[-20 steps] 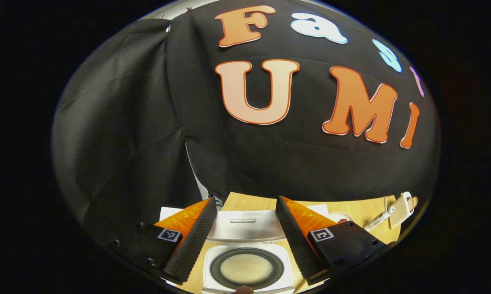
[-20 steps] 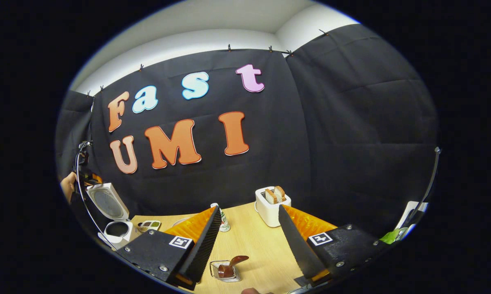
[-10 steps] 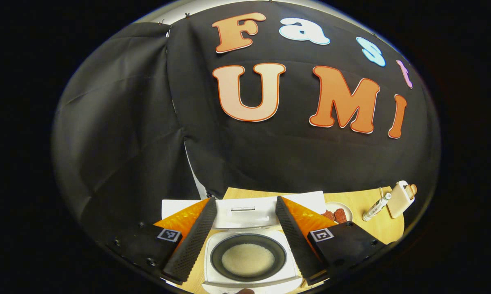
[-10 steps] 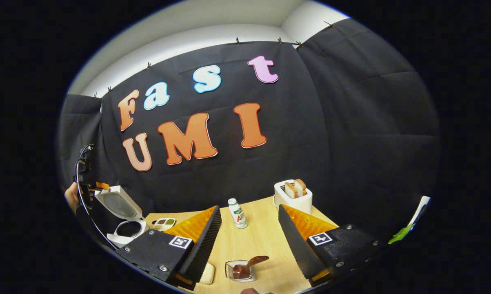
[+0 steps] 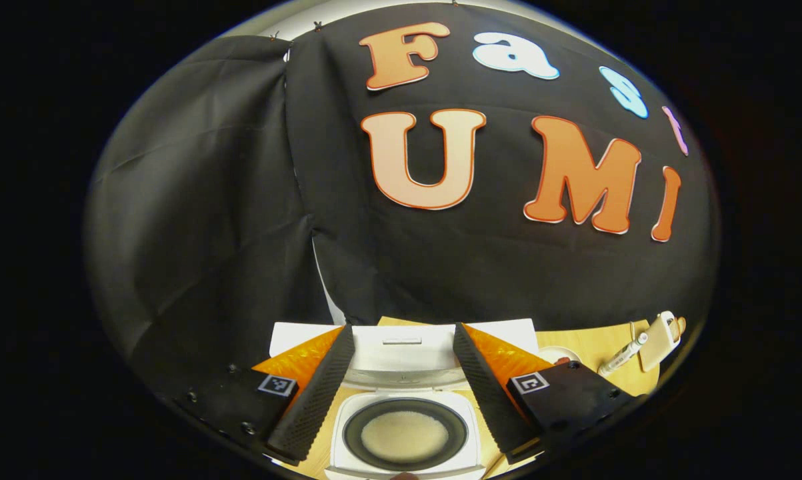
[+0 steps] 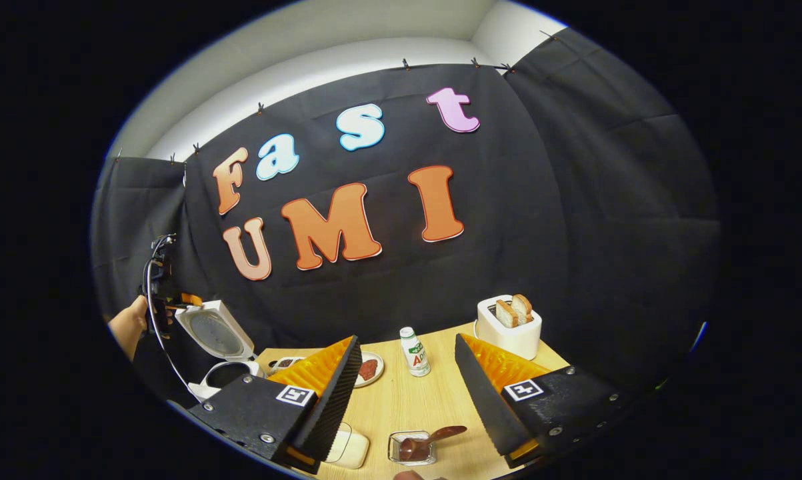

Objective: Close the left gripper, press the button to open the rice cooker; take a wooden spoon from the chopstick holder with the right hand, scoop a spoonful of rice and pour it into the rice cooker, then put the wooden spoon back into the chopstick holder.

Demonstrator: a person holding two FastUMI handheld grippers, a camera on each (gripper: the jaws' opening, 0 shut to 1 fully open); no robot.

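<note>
Both tools gape empty: left tool [image 5: 404, 393] hangs above the open rice cooker [image 5: 406, 437], right tool [image 6: 404, 400] above the wooden spoon [image 6: 431, 440].

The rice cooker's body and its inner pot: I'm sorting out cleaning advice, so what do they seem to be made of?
The rice cooker body looks like smooth white plastic: an even, slightly glossy shell with rounded moulded edges, lid raised. The inner pot looks like dark coated metal, judging by its thin, matte black rim around the rice; the coating type can't be told.
</note>
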